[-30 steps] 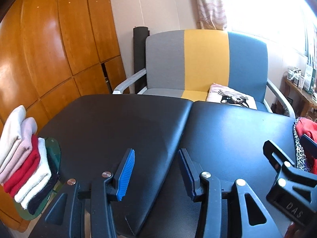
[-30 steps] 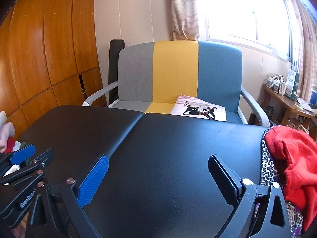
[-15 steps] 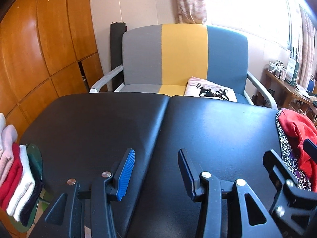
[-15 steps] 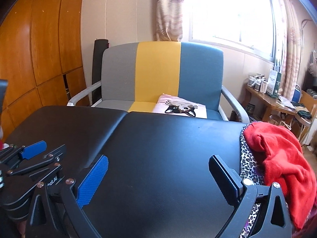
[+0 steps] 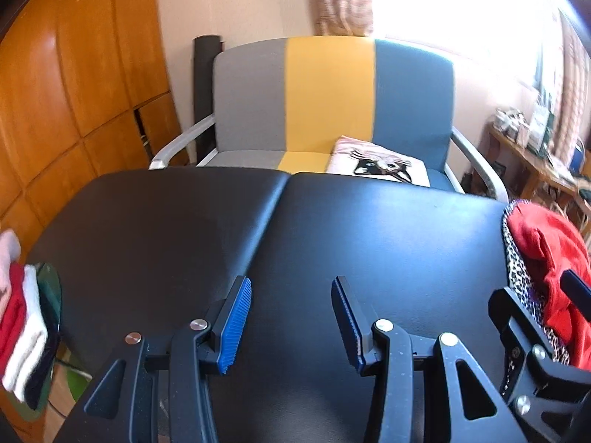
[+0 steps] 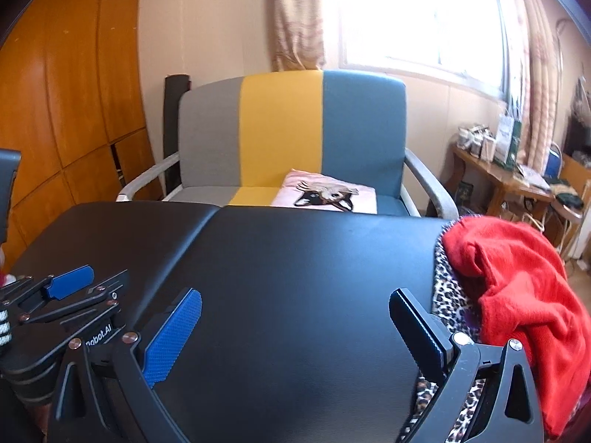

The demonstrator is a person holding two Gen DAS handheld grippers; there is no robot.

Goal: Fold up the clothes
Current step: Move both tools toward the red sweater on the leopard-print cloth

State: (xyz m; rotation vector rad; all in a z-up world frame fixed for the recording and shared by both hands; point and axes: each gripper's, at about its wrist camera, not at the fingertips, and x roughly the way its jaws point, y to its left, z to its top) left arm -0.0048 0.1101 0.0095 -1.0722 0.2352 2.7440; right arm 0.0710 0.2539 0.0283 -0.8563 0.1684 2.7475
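A crumpled red garment [image 6: 517,280] lies on a leopard-print one [image 6: 448,291] at the right edge of the black padded table [image 6: 280,258]; the left wrist view shows the same red garment [image 5: 546,254]. My right gripper [image 6: 295,317] stands open over the bare table, its right finger close beside the pile. My left gripper [image 5: 291,310] is open too, empty, above the table's middle. A stack of folded clothes [image 5: 18,317], white, pink, red and dark, sits off the table's left edge. Each gripper shows at the edge of the other's view.
Behind the table stands a grey, yellow and blue armchair [image 6: 291,136] with a pink cushion [image 6: 325,195]. Wooden cabinet doors [image 5: 74,92] fill the left wall. A cluttered wooden side table [image 6: 509,177] is at the right under the window.
Both views have swung rightward across the table: the red pile has come further into view and the folded stack has slid toward the left edge. Neither gripper's jaws have changed.
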